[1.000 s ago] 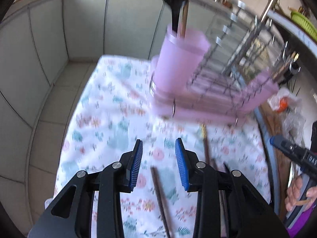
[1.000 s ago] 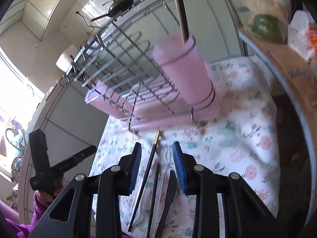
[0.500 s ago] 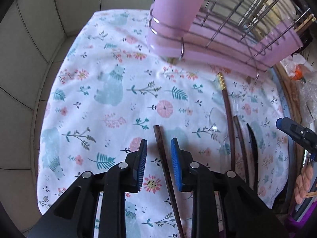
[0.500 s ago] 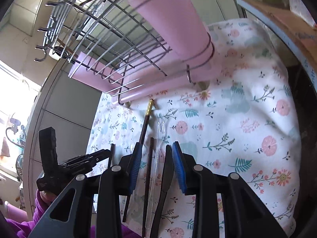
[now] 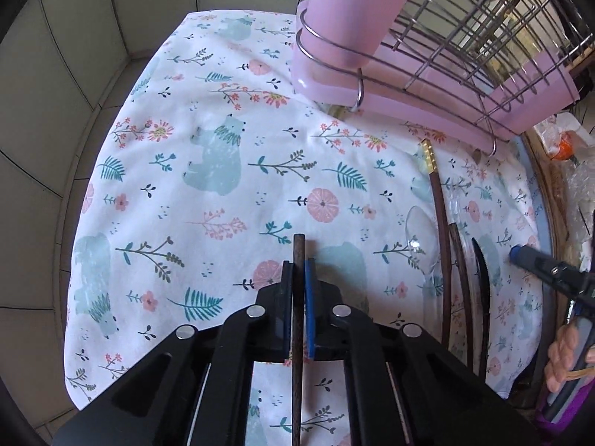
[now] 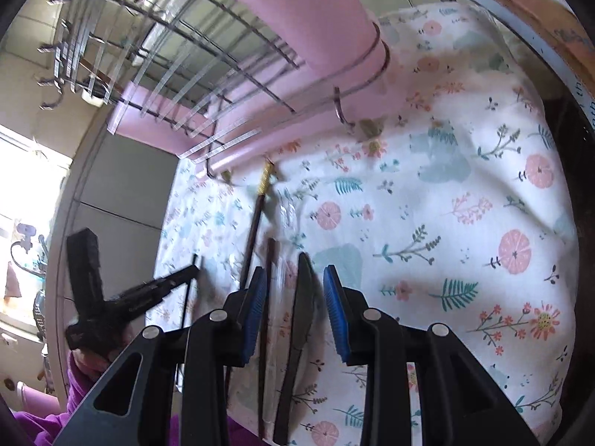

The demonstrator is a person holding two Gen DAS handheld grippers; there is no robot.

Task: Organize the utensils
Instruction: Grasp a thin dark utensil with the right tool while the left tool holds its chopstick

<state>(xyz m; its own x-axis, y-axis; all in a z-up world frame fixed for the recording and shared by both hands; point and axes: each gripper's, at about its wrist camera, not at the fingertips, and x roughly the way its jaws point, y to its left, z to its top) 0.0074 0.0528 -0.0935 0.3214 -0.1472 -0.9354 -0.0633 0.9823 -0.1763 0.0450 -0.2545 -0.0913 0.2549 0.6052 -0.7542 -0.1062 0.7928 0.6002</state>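
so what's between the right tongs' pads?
A black plastic knife lies on the floral cloth between the open right tongs, untouched; a dark chopstick sits just inside the left pad. Seen in the right wrist view.

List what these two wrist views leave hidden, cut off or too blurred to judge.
- Pink utensil cup: its top runs off the upper edge in both views, so its contents are unseen.
- Dark chopstick clamped in the left tongs: its lower end leaves the frame.
- Clear spoon: only a blur in the right wrist view.
- Black knife between the open right tongs: handle end cut off.
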